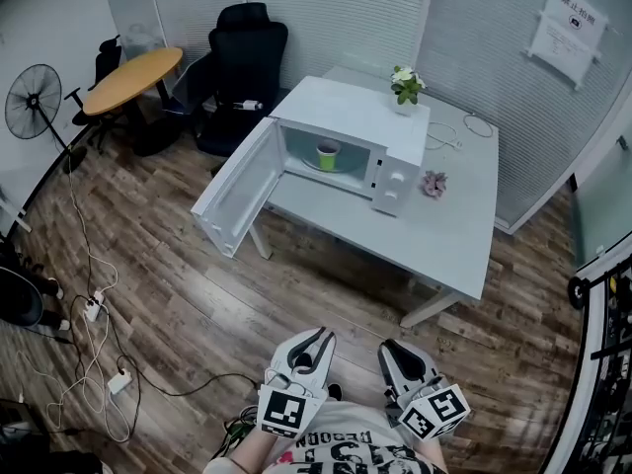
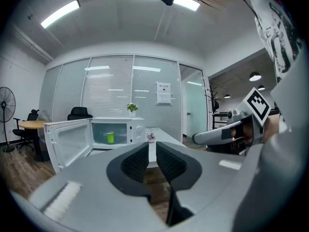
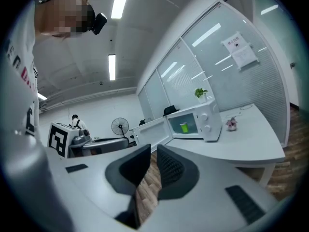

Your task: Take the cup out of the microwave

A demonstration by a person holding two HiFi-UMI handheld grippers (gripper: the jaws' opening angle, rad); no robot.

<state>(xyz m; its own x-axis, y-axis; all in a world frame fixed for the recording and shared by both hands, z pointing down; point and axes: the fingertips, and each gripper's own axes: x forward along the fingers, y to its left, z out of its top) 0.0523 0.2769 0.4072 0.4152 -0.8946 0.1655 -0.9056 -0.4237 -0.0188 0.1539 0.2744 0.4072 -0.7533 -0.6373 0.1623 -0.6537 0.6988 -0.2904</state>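
Where cup (image 1: 328,153) is: upright inside open microwave (image 1: 346,107), far ahead.
Left gripper (image 1: 321,337): jaws a little apart, empty, lined up with cup.
Right gripper (image 1: 389,348): jaws a little apart, empty, further aside.

The microwave (image 1: 346,112) has a smooth white casing with a slight sheen. The cup (image 1: 328,154) inside looks like green plastic. The counter (image 1: 449,240) is matt, smooth white. The floor (image 1: 197,294) is brown wood planking (grain visible). The left tool (image 2: 150,146) is matt grey plastic, its pads (image 2: 135,162) black and ribbed.
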